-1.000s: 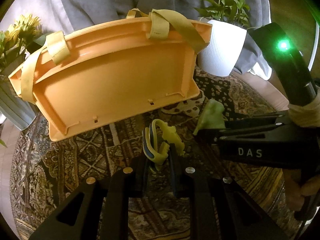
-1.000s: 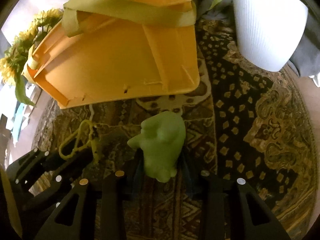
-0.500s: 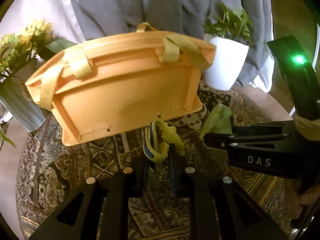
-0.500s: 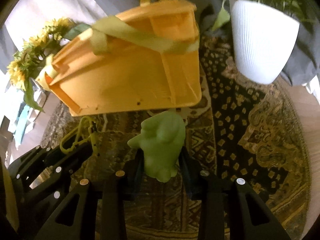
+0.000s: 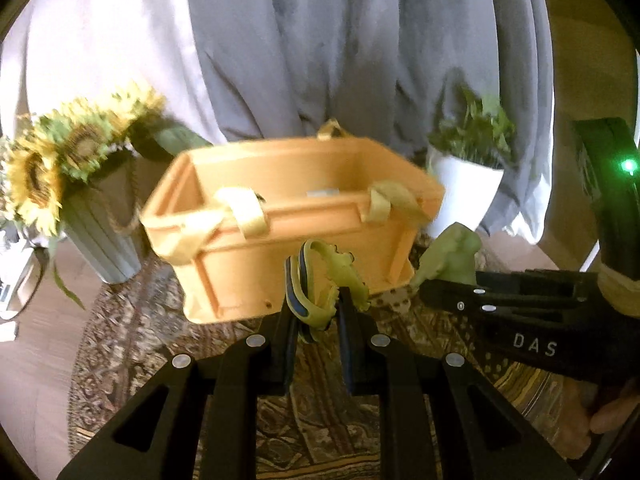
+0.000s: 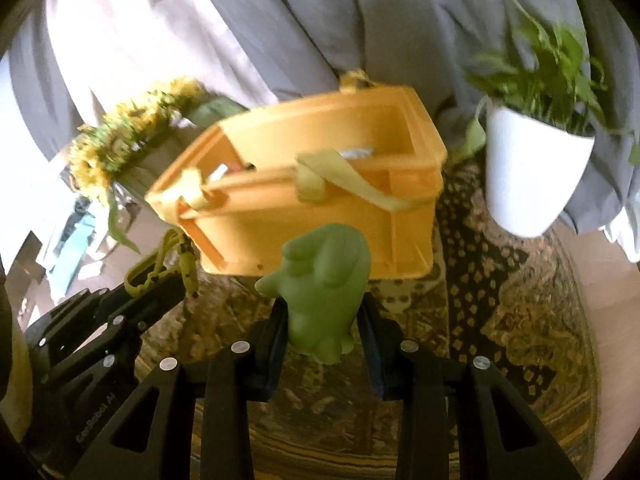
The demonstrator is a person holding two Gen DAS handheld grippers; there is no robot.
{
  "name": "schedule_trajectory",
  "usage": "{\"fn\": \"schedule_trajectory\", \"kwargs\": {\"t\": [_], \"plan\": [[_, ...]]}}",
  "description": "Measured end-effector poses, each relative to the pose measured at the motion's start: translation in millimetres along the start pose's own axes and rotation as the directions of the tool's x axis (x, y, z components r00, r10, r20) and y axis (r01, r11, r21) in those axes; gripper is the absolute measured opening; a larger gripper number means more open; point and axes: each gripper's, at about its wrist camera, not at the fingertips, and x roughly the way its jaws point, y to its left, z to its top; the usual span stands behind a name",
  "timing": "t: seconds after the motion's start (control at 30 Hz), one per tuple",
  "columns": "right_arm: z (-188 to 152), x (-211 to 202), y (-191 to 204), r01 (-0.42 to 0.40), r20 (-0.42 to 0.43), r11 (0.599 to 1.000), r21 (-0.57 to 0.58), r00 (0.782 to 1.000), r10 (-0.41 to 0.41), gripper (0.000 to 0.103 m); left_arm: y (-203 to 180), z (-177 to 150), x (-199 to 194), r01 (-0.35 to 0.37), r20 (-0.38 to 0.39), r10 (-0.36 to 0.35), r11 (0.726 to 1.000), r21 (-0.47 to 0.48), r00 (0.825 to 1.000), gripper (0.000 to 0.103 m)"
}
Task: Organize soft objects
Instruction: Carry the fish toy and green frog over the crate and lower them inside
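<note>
1. Left gripper (image 5: 316,312): clamped on yellow-green toy (image 5: 320,280) w/ blue stripe, held up off rug (image 5: 132,336); toy loops up above the fingertips.
2. Right gripper (image 6: 322,320): squeezing green squishy figure (image 6: 320,280) btwn both fingers, figure sticking up past the tips, also off the rug.
3. Just ahead of both grippers: orange crate (image 5: 288,232) w/ yellowish straps (image 5: 248,216), open side up, sitting on rug; something pale inside, too blurred to ID.
4. Ahead-left of crate: sunflowers (image 5: 60,152) in grey vase (image 5: 100,236).
5. Ahead-right: white pot (image 6: 532,180) w/ green plant (image 6: 548,72).
6. Behind all: grey curtain (image 5: 340,48).
7. In left wrist view, right gripper to the right, close alongside, not touching.
</note>
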Motion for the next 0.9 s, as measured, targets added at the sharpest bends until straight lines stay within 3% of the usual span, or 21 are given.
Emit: {"fn": "schedule_trajectory", "kwargs": {"t": [0.47,0.9], "plan": [[40.8,-39.4,29.7,-0.051,0.145,0.998,-0.033,0.988,0.056,0.035,12.0,41.6,-50.9,-0.034,0.159,0.035,0.999,-0.015,0.987,0.019],[85.6,-39.6,37.6,-0.058,0.233,0.998,-0.034,0.970,0.064,0.035,30.8,82.0,-52.9,-0.097,0.245,0.103,0.995,-0.035,0.964,0.019]]}}
